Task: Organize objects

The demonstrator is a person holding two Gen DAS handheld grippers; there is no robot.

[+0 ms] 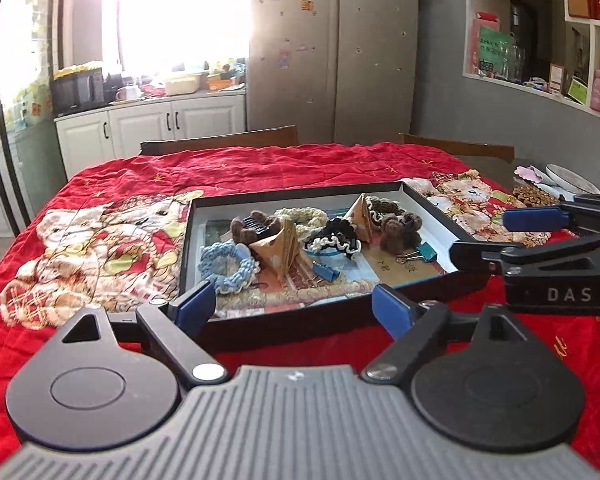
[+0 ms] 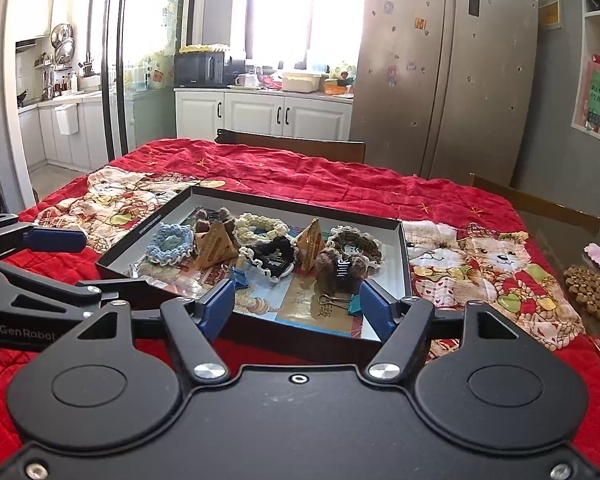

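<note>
A shallow black tray [image 1: 300, 194] [image 2: 404, 264] lies on the red quilted table cover. In it are a light blue scrunchie [image 1: 228, 266] [image 2: 168, 246], a cream scrunchie [image 1: 300, 216] [image 2: 260, 226], a black-and-white scrunchie [image 1: 334, 238] [image 2: 270, 258], brown fuzzy hair clips [image 1: 400, 228] [image 2: 340, 266], two triangular paper packets [image 1: 278, 250] [image 2: 214, 246], and blue and teal binder clips [image 1: 324, 270] [image 2: 352, 304]. My left gripper [image 1: 294, 308] is open and empty just before the tray's near edge. My right gripper [image 2: 296, 308] is open and empty over the tray's near edge.
The red bear-print cover [image 1: 100, 248] spans the table. A brown trivet [image 2: 592, 292] and a white plate [image 1: 572, 180] sit at the right edge. Two wooden chair backs [image 1: 220, 142] stand behind the table. A fridge [image 1: 332, 52] and cabinets are farther back.
</note>
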